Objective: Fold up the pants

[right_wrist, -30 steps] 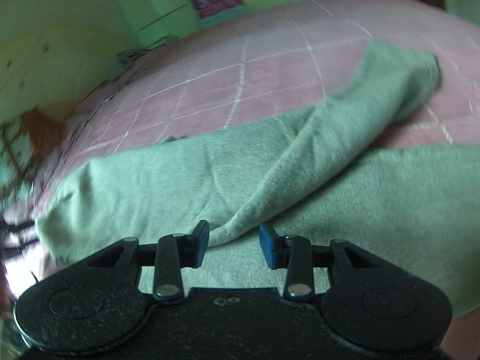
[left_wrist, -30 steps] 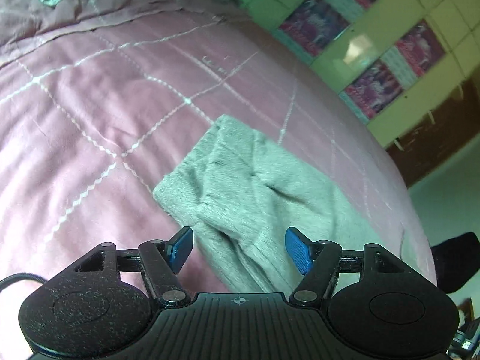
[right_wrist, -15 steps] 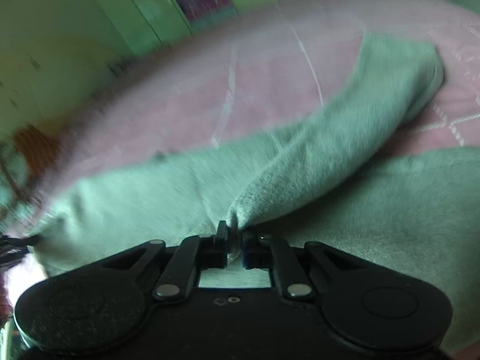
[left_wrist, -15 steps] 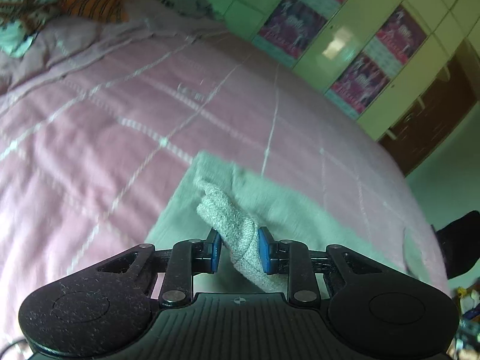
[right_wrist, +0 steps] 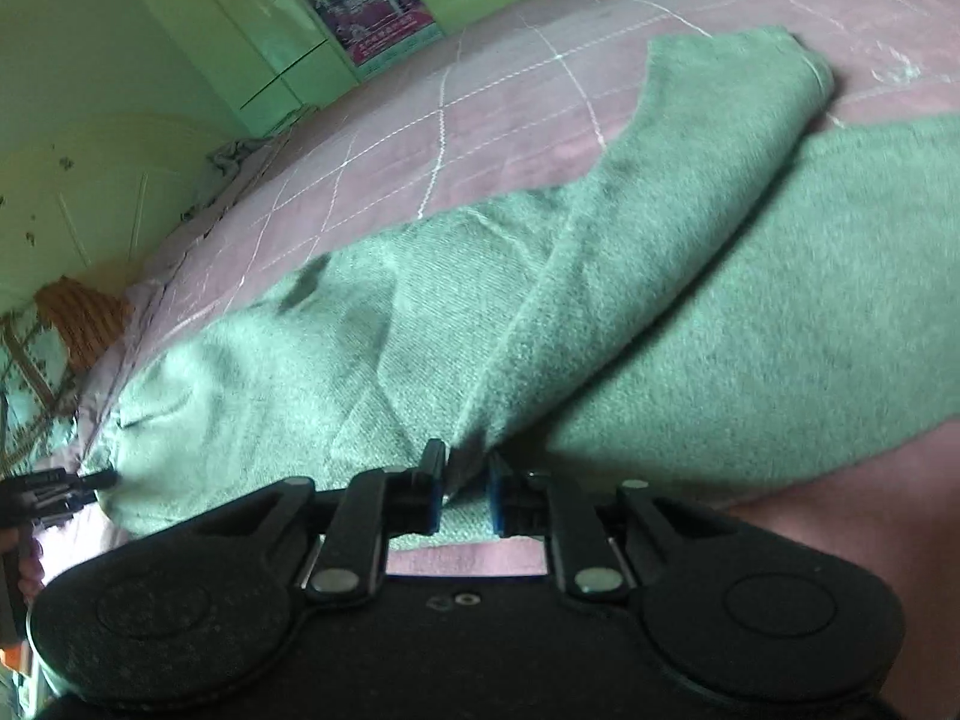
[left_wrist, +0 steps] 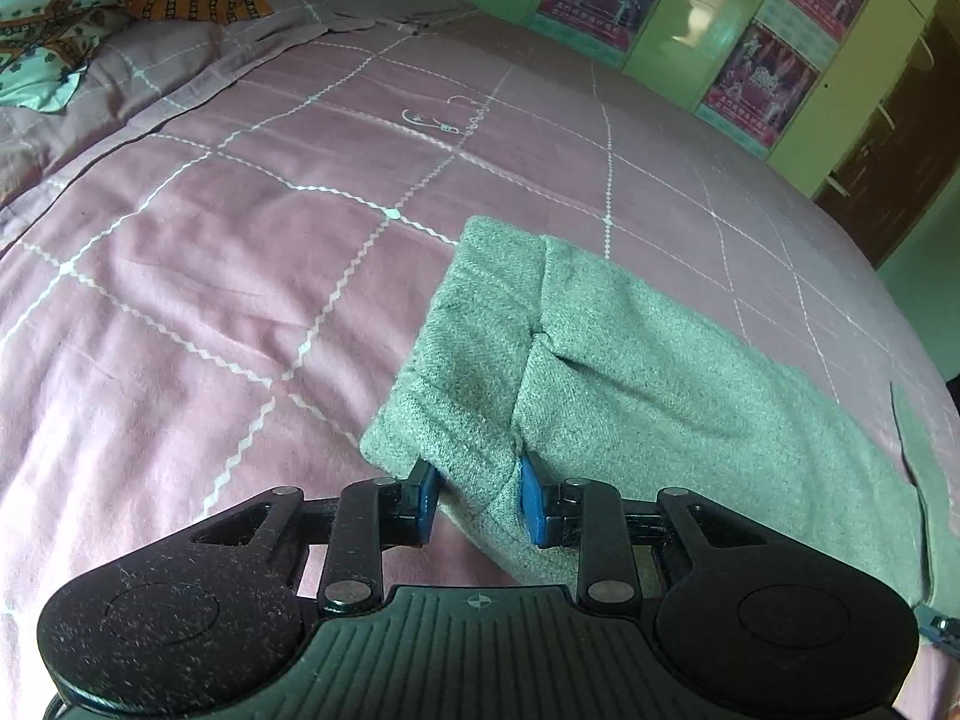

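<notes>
Left wrist view: my left gripper (left_wrist: 477,501) is clamped on a raised fold of the pants (left_wrist: 630,384), pads (left_wrist: 531,504) biting cloth at the near edge of the hem or cuff end, which sits on the pink quilt (left_wrist: 210,276) right of centre. Right wrist view: my right gripper (right_wrist: 467,495) is nearly closed on a pinched ridge of the same pants (right_wrist: 690,324) further along the garment; cloth sits between the pads, so I read it as gripping, though the bite looks thin. My left gripper's tip (right_wrist: 90,480) shows at the far left of that view, at the cloth's end. My read: both ends are in hand and the step is carrying this edge over to make a fold. To do it well: lift both grips together and level, keep light tension between them so the edge stays straight, and take the edge across in one arc so the lower layer isn't dragged. Line it up with the opposite edge before lowering, then let go of both at once. Risk: the right pinch may slip under tension; I can't tell how many layers it holds. Looks: grey-green, thick, fuzzy knit, fleece-like, probably heavy and limp. One leg lies diagonally over the other toward the far right, with a soft crease. Surface is rumpled near my left grip, not yet flat. Green wardrobe doors (left_wrist: 672,30) with posters stand beyond the bed.
</notes>
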